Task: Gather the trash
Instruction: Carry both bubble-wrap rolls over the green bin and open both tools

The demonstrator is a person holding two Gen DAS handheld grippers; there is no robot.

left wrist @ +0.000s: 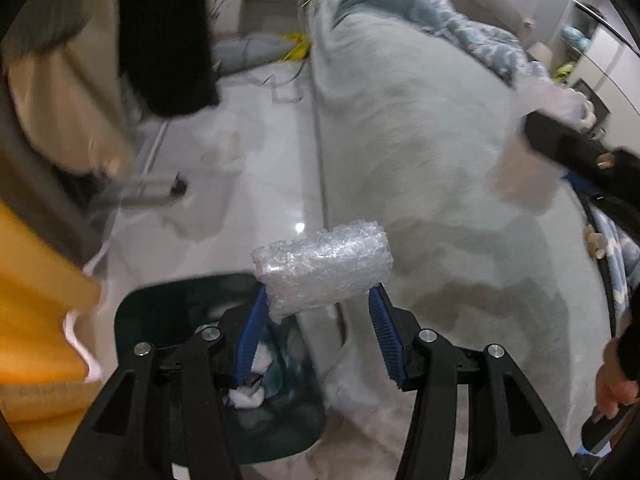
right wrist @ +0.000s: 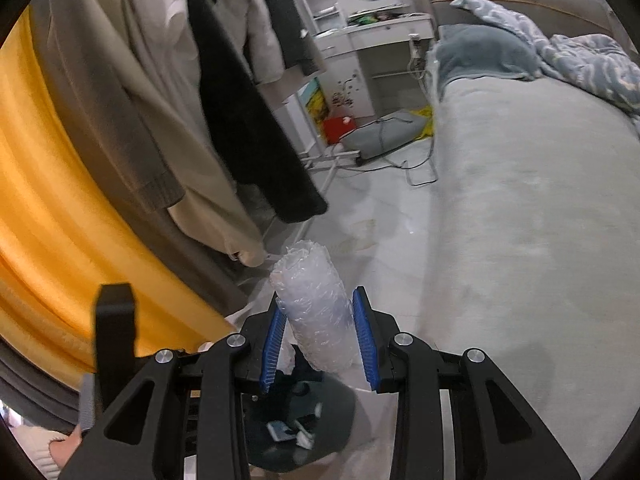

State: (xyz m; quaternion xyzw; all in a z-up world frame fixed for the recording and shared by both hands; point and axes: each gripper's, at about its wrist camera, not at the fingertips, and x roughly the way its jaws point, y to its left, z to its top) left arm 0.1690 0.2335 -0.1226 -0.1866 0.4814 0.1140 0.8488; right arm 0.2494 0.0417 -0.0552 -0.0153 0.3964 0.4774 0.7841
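In the left wrist view my left gripper (left wrist: 320, 292) is shut on a roll of clear bubble wrap (left wrist: 324, 264) that lies crosswise between the blue pads. Right under it stands a dark teal trash bin (left wrist: 136, 312) with white tissue inside. In the right wrist view my right gripper (right wrist: 319, 300) is shut on a second bubble wrap roll (right wrist: 308, 280), held end-up between its pads. It hangs over the same bin (right wrist: 340, 408), which holds bits of trash. The right gripper's black finger (left wrist: 556, 140) shows blurred at the right edge of the left view.
A bed with a pale cover (right wrist: 520, 200) and a blue quilt (right wrist: 580, 60) fills the right side. Coats (right wrist: 240, 120) hang on a rack at the left beside an orange curtain (right wrist: 48, 200). Cables (right wrist: 416, 168), a grey cushion and a red box (right wrist: 336, 128) lie on the floor near a white desk.
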